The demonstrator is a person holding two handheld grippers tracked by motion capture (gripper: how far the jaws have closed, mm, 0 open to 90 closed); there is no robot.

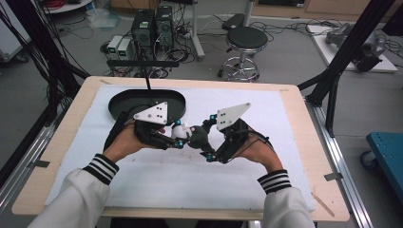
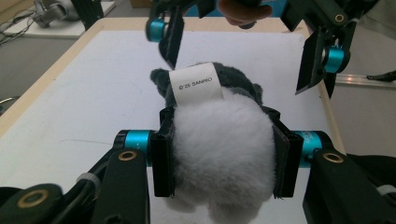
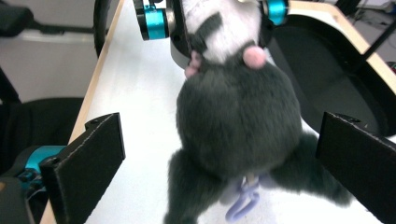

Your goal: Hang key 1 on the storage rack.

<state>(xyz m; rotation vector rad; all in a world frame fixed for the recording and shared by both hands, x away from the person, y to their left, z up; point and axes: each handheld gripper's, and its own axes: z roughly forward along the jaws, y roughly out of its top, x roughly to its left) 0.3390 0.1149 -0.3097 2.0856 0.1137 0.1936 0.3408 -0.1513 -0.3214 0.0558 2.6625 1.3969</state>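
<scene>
While the wooden surface (image 1: 294, 118) spreads wide under its white mat (image 1: 166, 175), the action sits in a small knot at its middle. At the far left of the mat lies a dark oval tray (image 1: 121, 102), bare as far as the high view shows.

Just near of the tray, the left hand-held gripper (image 2: 223, 154) is clamped on a plush toy (image 1: 196, 136), holding it above the mat between the two hands. Its jaws press into the white, fluffy end of the toy from both sides, and the pile bulges out around the pads, so the grip looks firm. A white fabric label (image 2: 195, 84) printed "©'25 SANRIO" curls up from the seam where white fur meets grey.

Facing it from the right, the right hand-held gripper (image 3: 219, 154) has its jaws spread wide, one on each side of the toy's dark grey body and touching neither side. A small lilac loop (image 3: 243, 200) hangs from the toy's near end in that view, and a pink nub (image 3: 255, 57) shows where grey meets white.

Judging by the deep pile and the way it squashes, the toy is light, soft and not fragile, though it will sag and twist if held by one end. The rounded grey body is the sound place for a second hold; the label and loop are too flimsy.
</scene>
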